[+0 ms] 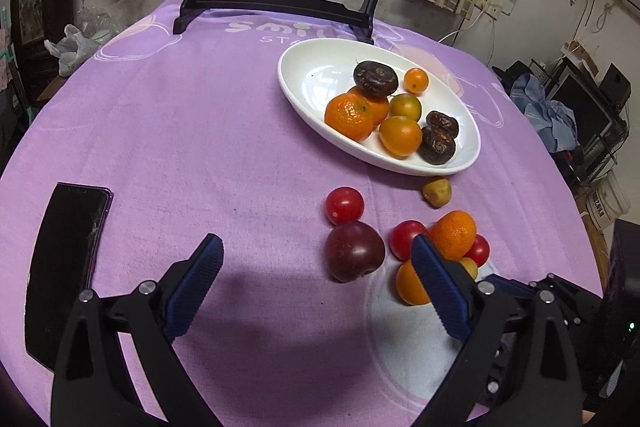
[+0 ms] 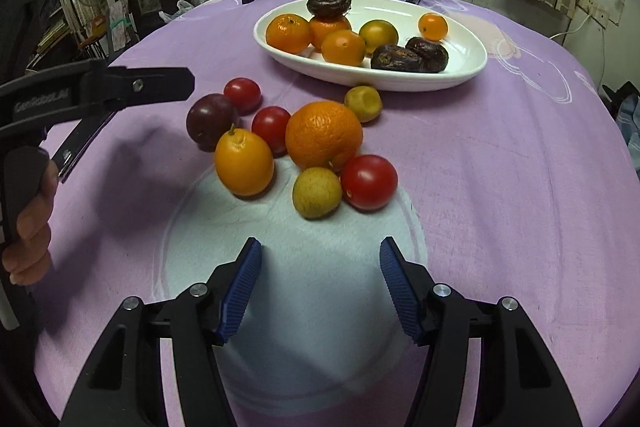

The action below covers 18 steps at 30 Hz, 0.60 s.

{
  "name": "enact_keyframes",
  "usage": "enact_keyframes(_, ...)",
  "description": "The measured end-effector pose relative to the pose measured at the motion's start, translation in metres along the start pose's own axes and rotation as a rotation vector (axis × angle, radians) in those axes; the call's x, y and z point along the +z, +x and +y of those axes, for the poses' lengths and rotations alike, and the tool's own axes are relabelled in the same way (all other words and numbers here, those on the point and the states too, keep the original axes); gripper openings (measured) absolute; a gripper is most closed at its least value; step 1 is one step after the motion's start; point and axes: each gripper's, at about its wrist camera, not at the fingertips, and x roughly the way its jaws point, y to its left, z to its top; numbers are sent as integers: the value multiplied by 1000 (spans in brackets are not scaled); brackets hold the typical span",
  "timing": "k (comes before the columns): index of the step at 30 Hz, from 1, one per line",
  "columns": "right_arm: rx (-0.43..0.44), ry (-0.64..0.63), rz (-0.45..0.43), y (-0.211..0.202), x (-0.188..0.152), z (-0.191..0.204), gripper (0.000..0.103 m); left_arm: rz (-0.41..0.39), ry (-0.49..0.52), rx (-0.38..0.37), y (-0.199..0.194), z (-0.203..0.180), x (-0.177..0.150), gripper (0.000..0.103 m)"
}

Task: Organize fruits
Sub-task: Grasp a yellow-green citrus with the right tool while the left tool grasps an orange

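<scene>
Both claws hang released, gripping nothing: the left gripper [image 1: 316,259] wide beside the plum [image 1: 354,251], the right gripper [image 2: 320,263] short of the fruit pile [image 2: 320,139] on the purple cloth [image 2: 500,167]. Farther back, the white dish [image 2: 472,67] holds oranges and dark fruits.

Dim room, window backlight, soft shadows, fisheye-warped edges.

Bare cloth [image 2: 500,187] lies right of the fruit cluster [image 2: 324,135]; the phone [image 1: 68,259] seemingly crowds the left.

wrist views angled down, sharing fruit [image 1: 454,235]
</scene>
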Motion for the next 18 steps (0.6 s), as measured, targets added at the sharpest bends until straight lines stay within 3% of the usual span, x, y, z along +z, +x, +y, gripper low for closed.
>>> enact_keyframes(7,-16,-14,-5,11,17,5,51,-3,-21,-10,-2,5,2,92)
enact_keyframes(12,-31,-8,-28,14,23,5,27,19,-21,-5,3,6,0,92)
enact_keyframes(18,4,34,-27,6,14,-5,27,16,-3,-12,3,2,-3,93)
